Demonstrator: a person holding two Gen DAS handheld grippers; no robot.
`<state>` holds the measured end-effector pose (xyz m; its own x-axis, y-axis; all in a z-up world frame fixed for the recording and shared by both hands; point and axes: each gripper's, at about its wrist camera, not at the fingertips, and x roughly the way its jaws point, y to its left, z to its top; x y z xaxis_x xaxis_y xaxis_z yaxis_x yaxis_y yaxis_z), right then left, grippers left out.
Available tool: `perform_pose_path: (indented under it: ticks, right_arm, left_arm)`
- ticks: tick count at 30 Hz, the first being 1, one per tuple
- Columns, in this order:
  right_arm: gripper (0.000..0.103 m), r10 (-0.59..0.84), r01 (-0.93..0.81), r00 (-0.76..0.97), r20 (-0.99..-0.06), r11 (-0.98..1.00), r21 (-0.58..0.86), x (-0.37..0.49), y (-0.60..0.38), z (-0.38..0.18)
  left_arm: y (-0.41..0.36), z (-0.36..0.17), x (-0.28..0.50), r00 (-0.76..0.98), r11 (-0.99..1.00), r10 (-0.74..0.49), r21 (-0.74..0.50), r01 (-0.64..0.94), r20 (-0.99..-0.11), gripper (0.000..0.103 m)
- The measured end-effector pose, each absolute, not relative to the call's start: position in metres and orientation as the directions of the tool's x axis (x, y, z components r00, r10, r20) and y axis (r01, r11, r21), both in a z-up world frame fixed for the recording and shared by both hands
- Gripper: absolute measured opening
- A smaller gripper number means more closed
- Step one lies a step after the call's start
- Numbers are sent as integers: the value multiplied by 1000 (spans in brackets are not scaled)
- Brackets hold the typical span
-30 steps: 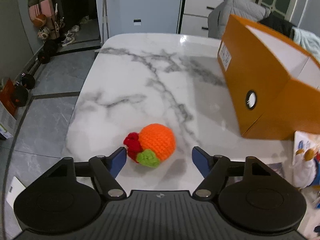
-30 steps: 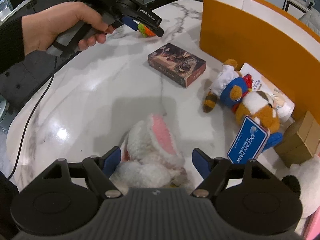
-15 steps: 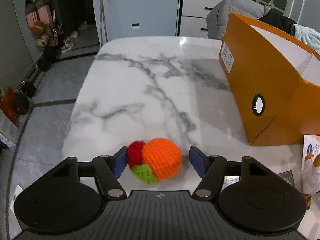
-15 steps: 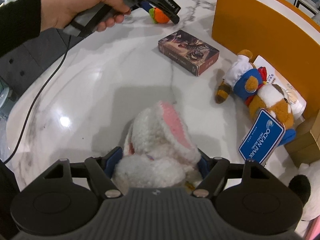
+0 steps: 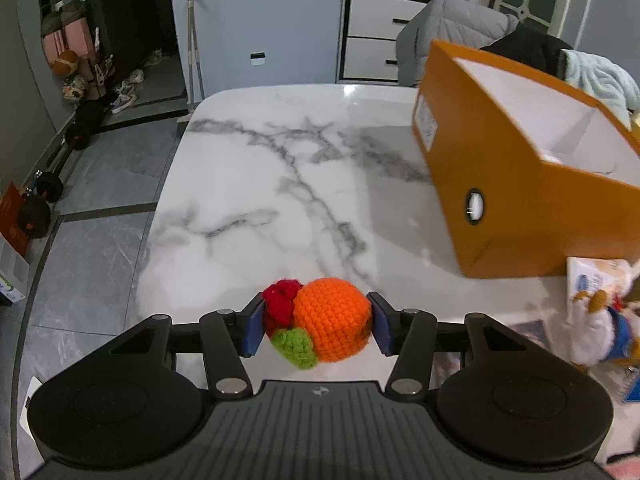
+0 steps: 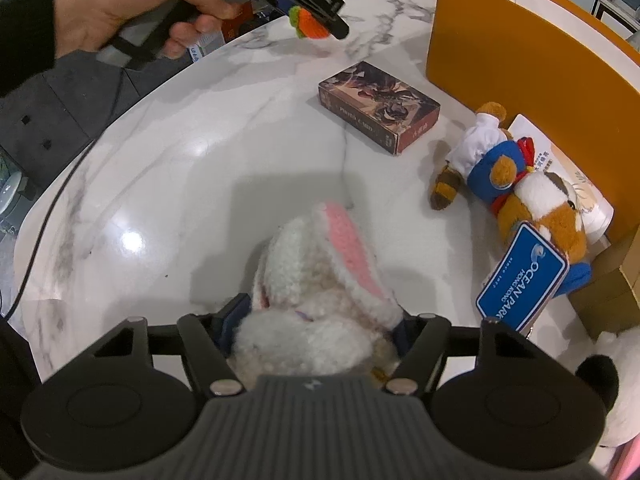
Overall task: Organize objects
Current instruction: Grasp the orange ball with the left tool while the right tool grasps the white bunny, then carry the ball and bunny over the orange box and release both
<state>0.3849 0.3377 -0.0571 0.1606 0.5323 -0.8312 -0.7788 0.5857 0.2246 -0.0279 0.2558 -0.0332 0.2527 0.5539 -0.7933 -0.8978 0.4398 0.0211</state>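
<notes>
Left gripper (image 5: pixel 316 326): jaws, wide apart a second ago around the crochet orange (image 5: pixel 320 322), are now closed on it, blue pads (image 5: pixel 253 330) pressing both sides. The orange no longer rests on the marble table (image 5: pixel 280 184); in the right wrist view it hangs clear of the surface above the far edge, shadow beneath.

Right gripper (image 6: pixel 316 330): jaws, open a second ago beside the white plush rabbit (image 6: pixel 320 288), now squeeze its body from both sides. The rabbit sits deeper between the fingers, and the pink-lined ear (image 6: pixel 352 248) stands closer to the camera.
</notes>
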Motion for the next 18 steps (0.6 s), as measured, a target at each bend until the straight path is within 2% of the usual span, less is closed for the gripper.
perform_pose_path:
  ticks: [9, 18]
  right_arm:
    - [67, 561, -784, 180, -808, 578, 226, 385, 333, -40]
    - [66, 614, -784, 201, -763, 568, 250, 387, 318, -16]
  left_arm:
    - [206, 3, -24, 293, 502, 546, 26, -864, -785, 61]
    - [168, 6, -21, 334, 529, 507, -18, -848, -794, 61]
